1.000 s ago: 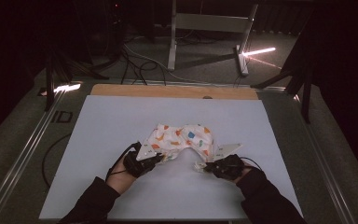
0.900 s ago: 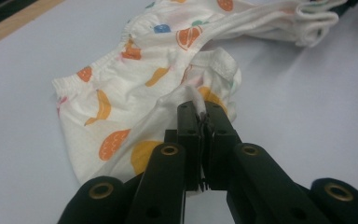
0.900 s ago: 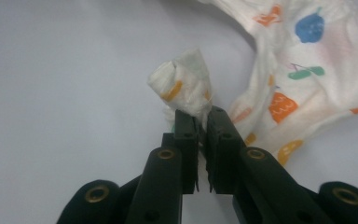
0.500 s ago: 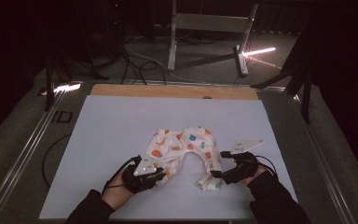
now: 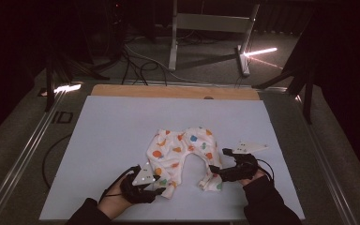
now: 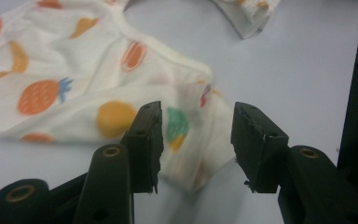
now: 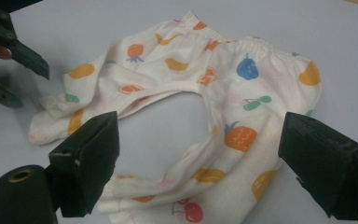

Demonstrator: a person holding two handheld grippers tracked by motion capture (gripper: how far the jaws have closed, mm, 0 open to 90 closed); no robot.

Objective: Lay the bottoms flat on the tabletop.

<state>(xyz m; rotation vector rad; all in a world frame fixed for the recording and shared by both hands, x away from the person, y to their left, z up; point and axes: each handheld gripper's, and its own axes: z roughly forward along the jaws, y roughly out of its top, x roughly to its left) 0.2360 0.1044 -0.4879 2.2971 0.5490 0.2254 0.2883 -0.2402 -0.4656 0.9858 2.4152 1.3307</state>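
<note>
High view: baby pants (image 5: 183, 152) w/ fruit print lying flat on the white bench (image 5: 112, 126), roughly mid-width, toward the near edge. Waistband pointing to the far edge, both legs running back toward the person, so each leg's long axis is going far-to-near. Left gripper (image 5: 155, 183) sitting at the left leg's cuff, right gripper (image 5: 214, 172) at the right leg's cuff, near the bench's near edge. Each hand is nearest its own leg; neither one is closer overall.

Left gripper view: jaws standing apart, having just been opening; left leg's cuff lying betw. them but pads not pressing on it, cloth resting slack on the bench. Pants (image 6: 93, 88) stretching away up and left from the jaws, so the leg is running straight ahead of the gripper.

Right gripper view: jaws standing wide apart, nothing clamped. Right leg's cuff lying just ahead betw. the jaw tips, pants (image 7: 200, 93) spreading beyond w/ waistband at the far side. Left gripper (image 7: 9, 67) showing at the upper left by the other cuff.

Judgement: pants look laid out and let go. Any next grab prob. turning on the cuffs, since both are lying right in front of the open jaws, along the legs' axis.
</note>
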